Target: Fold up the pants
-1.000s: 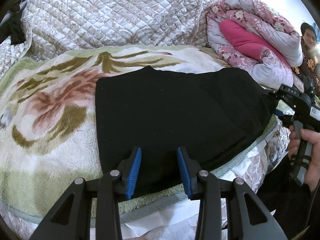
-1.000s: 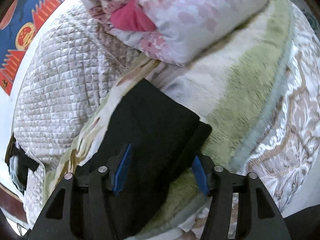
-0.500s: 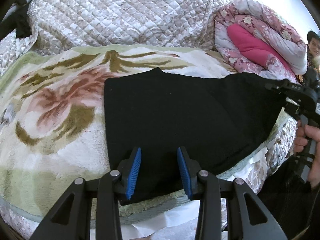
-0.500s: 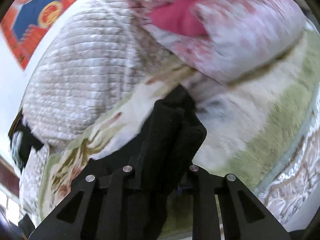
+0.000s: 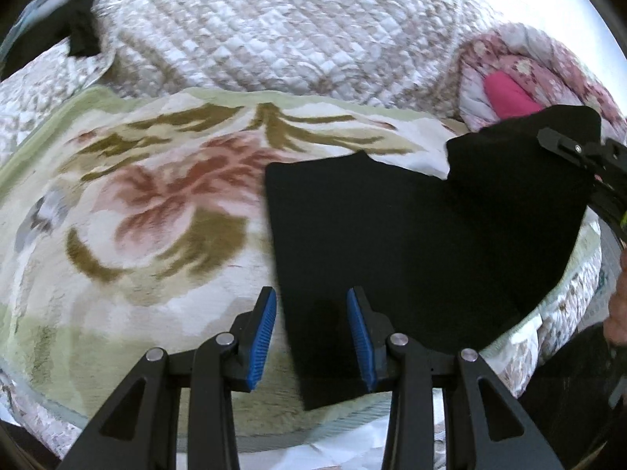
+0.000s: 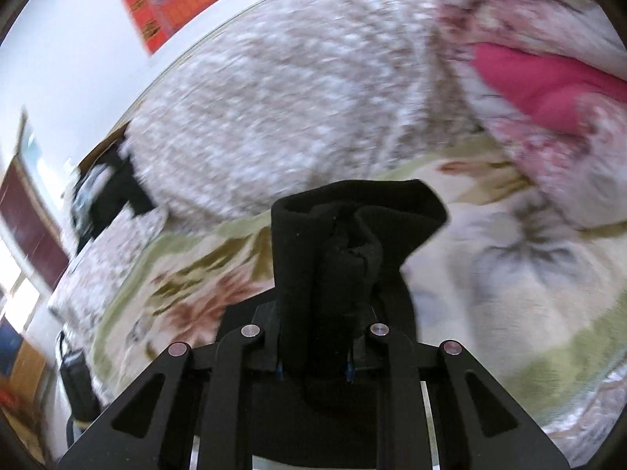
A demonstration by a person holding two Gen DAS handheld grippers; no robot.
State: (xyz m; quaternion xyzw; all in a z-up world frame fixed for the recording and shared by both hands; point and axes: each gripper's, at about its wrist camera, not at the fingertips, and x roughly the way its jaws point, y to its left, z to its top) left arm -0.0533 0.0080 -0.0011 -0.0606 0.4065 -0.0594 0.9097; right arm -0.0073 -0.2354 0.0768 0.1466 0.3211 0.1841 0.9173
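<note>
Pants [image 5: 392, 243] are lying on the floral blanket [image 5: 149, 196]. Right gripper [image 6: 313, 368] jaws, having just closed, are clamping a bunched, raised end. Left gripper [image 5: 311, 337] jaws are standing open, straddling the near edge.

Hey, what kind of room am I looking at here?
Most likely a bedroom. The black pants lie on a plush floral blanket spread over a bed, with a beige quilted bedspread behind and a rolled pink floral comforter at one end.
</note>
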